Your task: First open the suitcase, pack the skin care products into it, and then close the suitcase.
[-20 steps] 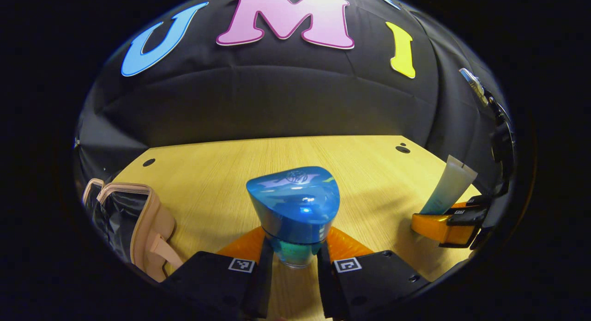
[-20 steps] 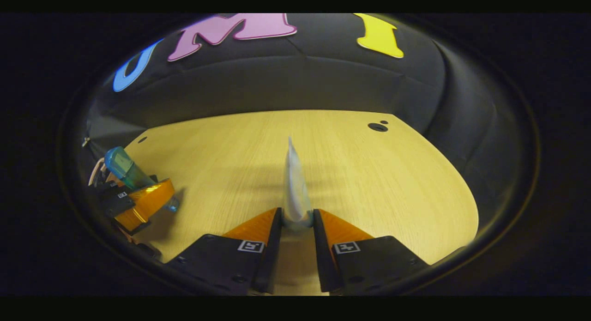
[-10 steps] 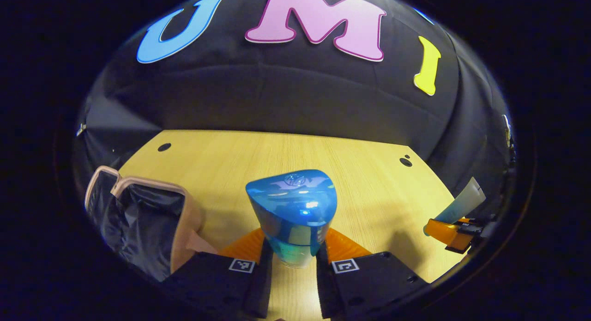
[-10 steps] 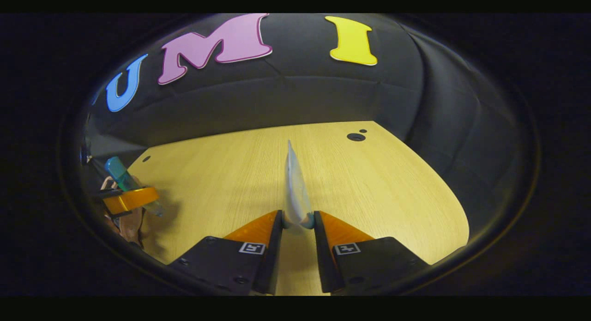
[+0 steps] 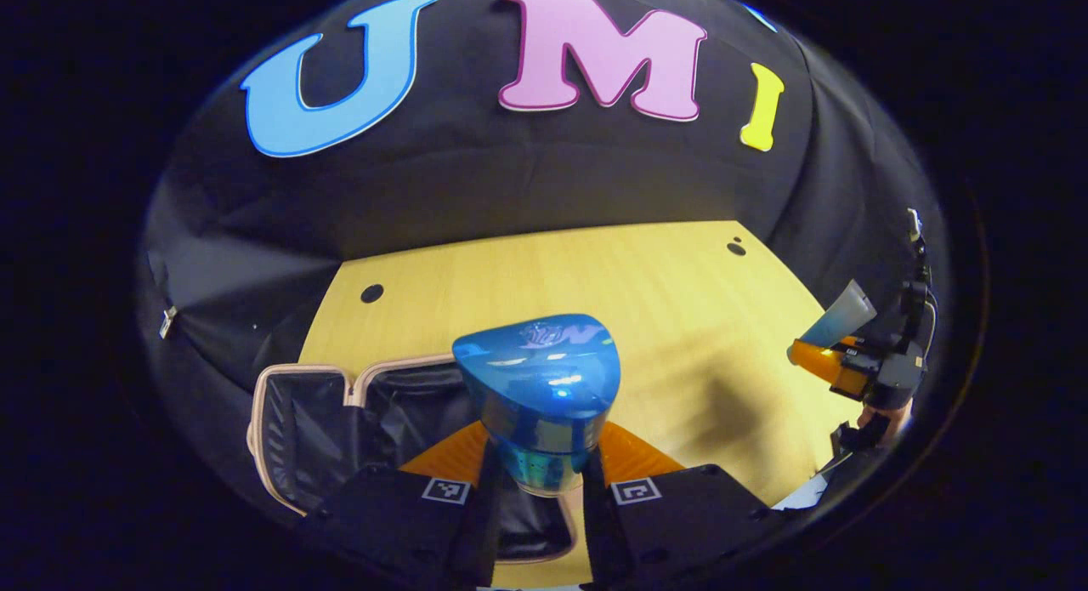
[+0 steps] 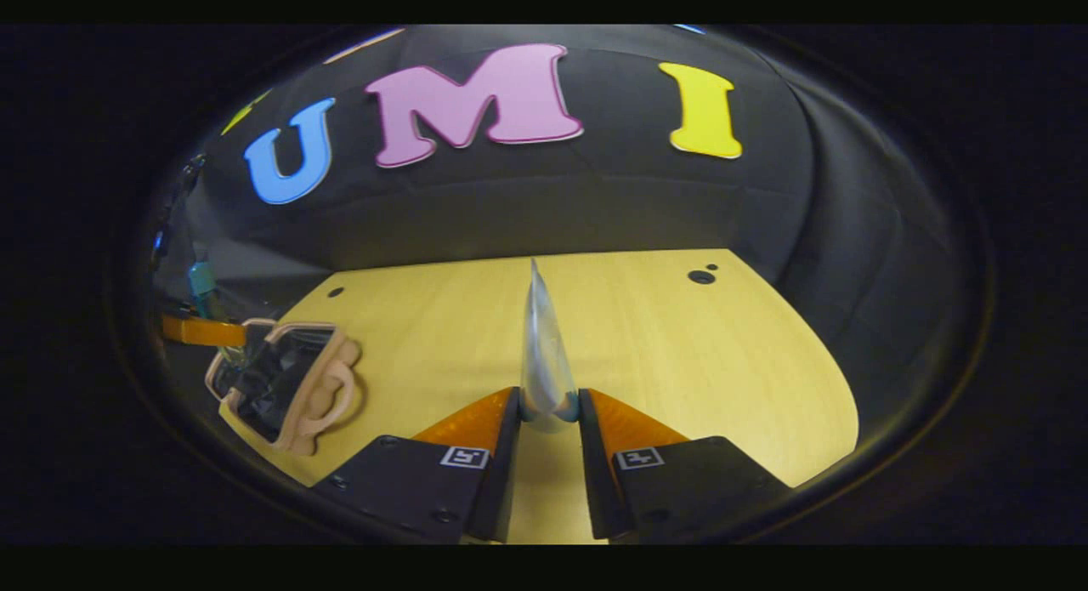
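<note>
left claw point(image 5: 537, 489) grips a blue-capped bottle point(image 5: 538, 391) at frame centre, above the open suitcase point(image 5: 340, 421) at lower left. right claw point(image 6: 548, 421) pinches a pale tube point(image 6: 542, 353) over the wooden worktop point(image 6: 680, 361).

Open suitcase point(image 5: 340, 421) at near left of wooden table point(image 5: 680, 319), dark-lined interior unobstructed, table surface bare from centre to far right edge.
</note>
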The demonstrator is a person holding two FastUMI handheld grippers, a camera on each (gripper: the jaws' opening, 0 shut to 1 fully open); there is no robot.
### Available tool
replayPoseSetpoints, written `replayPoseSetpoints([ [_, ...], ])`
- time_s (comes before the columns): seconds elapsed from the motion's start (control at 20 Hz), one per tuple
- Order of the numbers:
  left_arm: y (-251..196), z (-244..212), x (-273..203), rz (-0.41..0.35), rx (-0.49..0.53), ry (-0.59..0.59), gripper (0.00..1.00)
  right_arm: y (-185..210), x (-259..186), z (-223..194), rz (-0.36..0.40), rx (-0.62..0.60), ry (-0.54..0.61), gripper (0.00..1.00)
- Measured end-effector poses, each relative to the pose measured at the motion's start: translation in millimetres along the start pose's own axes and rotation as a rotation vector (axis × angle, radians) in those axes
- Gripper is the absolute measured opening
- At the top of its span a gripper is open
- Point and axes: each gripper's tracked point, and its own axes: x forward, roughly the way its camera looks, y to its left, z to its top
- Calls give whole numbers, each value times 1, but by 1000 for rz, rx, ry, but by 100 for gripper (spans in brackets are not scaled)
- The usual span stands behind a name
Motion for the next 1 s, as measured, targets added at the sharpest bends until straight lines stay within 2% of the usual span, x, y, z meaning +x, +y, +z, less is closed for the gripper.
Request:
replayPoseSetpoints([
  [0.2, 65, -67, 31, 22, -40, 257, 46, 58, -26, 0, 97, -13, 20, 39],
  [0.25, 72, -86, 39, 23, -55, 337, 49, 69, -32, 3, 115, -27, 17, 39],
  [0.3, 83, -104, 45, 34, -66, 400, 42, 79, -37, 4, 131, -35, 17, 39],
  [0.45, 93, -136, 62, 75, -17, 571, 50, 105, -50, 6, 174, -28, 22, 39],
  [0.5, 93, -148, 66, 87, -13, 610, 42, 112, -53, 7, 178, -33, 23, 35],
  [0.55, 88, -156, 70, 89, -26, 637, 49, 116, -56, 7, 178, -40, 26, 39],
  [0.6, 87, -163, 69, 81, -52, 667, 46, 119, -57, 6, 179, -50, 30, 39],
  [0.65, 84, -169, 70, 81, -88, 691, 48, 123, -59, 5, 181, -58, 34, 39],
  [0.8, 86, -175, 77, 87, -156, 699, 46, 134, -64, -4, 184, -83, 56, 39],
  [0.85, 86, -174, 78, 81, -152, 692, 43, 138, -65, -6, 190, -86, 68, 39],
  [1.0, 89, -177, 73, 94, -144, 662, 50, 159, -66, -19, 214, -108, 126, 39],
])
